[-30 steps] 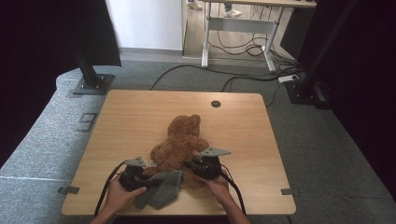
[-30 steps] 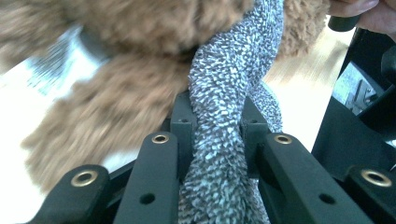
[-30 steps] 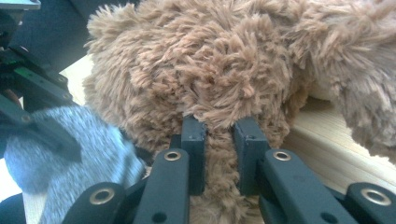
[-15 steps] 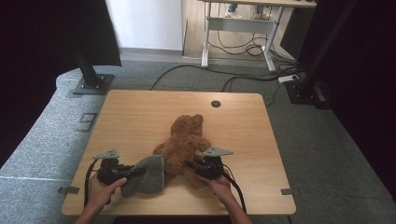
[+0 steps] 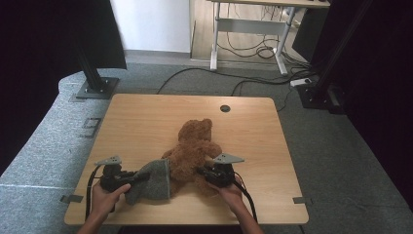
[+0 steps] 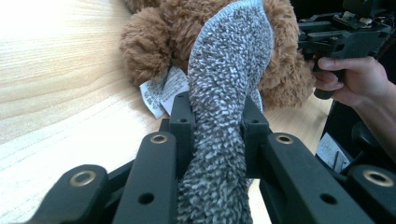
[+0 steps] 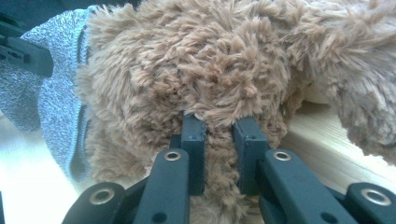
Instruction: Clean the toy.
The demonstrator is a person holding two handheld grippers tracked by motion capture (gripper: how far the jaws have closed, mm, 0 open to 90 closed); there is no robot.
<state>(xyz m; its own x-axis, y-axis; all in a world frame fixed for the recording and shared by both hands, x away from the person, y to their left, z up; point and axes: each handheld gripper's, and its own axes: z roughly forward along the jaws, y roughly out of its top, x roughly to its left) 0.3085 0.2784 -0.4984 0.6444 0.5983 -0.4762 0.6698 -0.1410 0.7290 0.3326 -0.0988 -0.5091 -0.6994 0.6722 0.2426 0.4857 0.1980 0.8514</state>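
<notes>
A brown teddy bear [image 5: 194, 148] lies on the wooden table [image 5: 146, 122], head toward the far side. A grey knitted cloth [image 5: 152, 179] stretches from the bear's left leg toward the front left. My left gripper [image 5: 141, 176] is shut on the cloth [image 6: 224, 93], which runs up between its jaws toward the bear [image 6: 149, 51]; a white label [image 6: 163, 91] shows by the bear's foot. My right gripper [image 5: 202, 171] is shut on the bear's fur [image 7: 210, 74] at its right leg. The cloth [image 7: 51, 93] also shows at the left of the right gripper view.
The table has a round cable hole [image 5: 224, 108] near its far edge. A black stand base [image 5: 95, 87] stands on the floor beyond the left corner. A desk frame [image 5: 248, 34] and cables [image 5: 253, 83] lie farther back.
My left gripper has moved left along the table's front with the grey cloth, pulling it out from under the bear's lower body. The right gripper and the bear have stayed put.
</notes>
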